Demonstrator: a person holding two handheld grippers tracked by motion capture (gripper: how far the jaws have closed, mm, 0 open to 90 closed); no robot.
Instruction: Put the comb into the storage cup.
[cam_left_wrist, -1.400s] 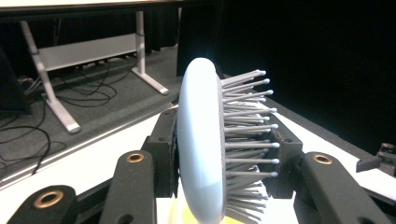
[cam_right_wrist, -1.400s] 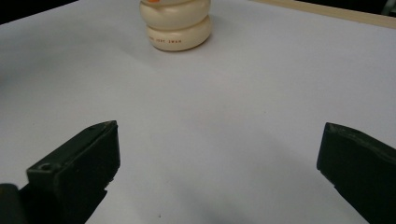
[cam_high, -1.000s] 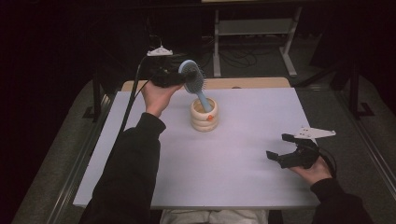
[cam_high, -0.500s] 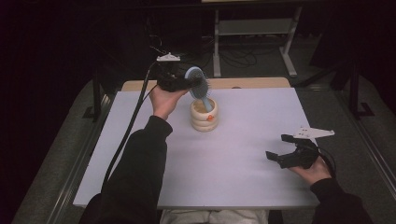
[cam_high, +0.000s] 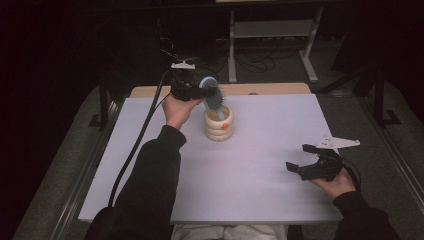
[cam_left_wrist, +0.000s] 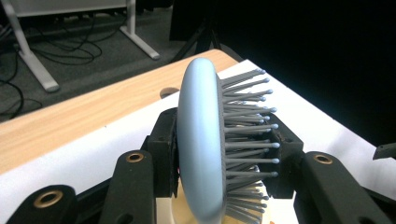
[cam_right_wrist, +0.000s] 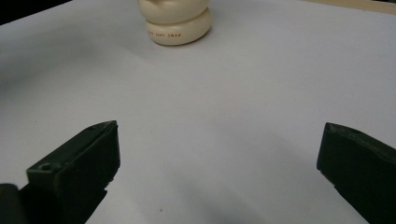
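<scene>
Blue hairbrush (cam_left_wrist: 201, 144), one, clamped in left fingers (cam_left_wrist: 224, 158) above one cream holder (cam_high: 219, 125); right fingers (cam_right_wrist: 219, 172) wide.

The hairbrush (cam_high: 212, 97) stands handle-down in the holder (cam_high: 218, 126) at the table's (cam_high: 250, 200) far side.

A dark room: grey floor (cam_high: 280, 70) strewn with cables (cam_high: 250, 62), a white-legged stand (cam_high: 270, 30) behind the table (cam_high: 260, 160).

In the left gripper view, the pale blue oval hairbrush (cam_left_wrist: 201, 144) is cut off at 6 o'clock, its handle out of frame. In the high view that handle's end sinks inside the cream ringed ceramic holder (cam_high: 218, 127). The right gripper view crops this holder at 12 o'clock; its red lettering is too small to read.
</scene>
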